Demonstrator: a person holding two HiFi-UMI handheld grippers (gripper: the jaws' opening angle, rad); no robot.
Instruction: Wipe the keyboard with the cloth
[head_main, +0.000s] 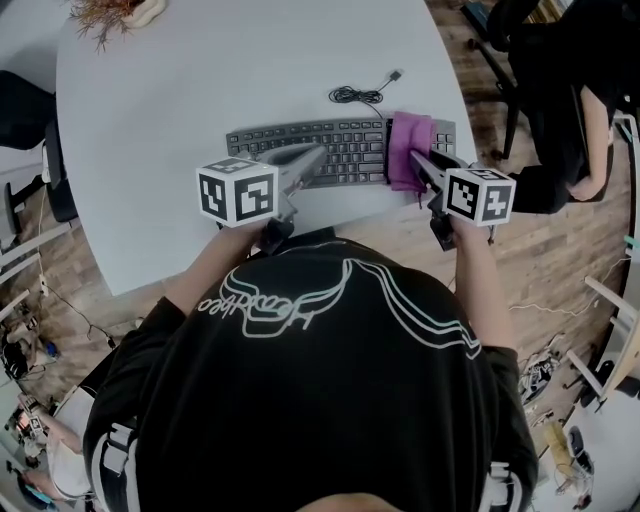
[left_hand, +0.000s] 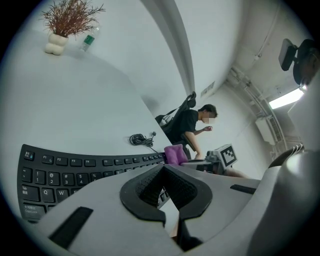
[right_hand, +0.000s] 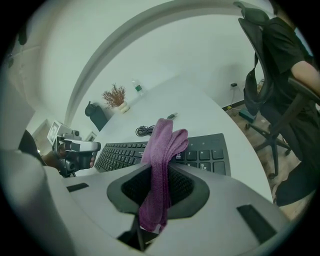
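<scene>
- The purple cloth (right_hand: 162, 145) is pinched in the right gripper (right_hand: 159, 192). Its jaws are clamped on a folded strip, and the free end stands up past the tips.
- In the head view the cloth (head_main: 408, 145) lies across the right part of the black keyboard (head_main: 320, 148), between the main keys and the number pad.
- The keyboard sits near the front edge of the white table (head_main: 200, 90), with its coiled cable (head_main: 355, 95) just behind it.
- The step in hand looks like the wipe itself. To do it well, lay the cloth flat on the key tops rather than dragging a thin fold.
- Stroke along the rows with light, even pressure, so that no key catches the fabric and the board does not slide.
- The bite looks narrow, so a hard drag could pull the cloth out of the jaws.
- The left gripper (left_hand: 167, 192) has its jaws pressed together with nothing between them.
- It points forward over the keyboard's middle near rows (head_main: 312, 157). I cannot tell whether it touches the keys, but it looks well placed to steady the board.
- Both forearms reach forward from the body and angle slightly inward. The right gripper (head_main: 420, 165) tilts down toward the keys at the table's front right.
</scene>
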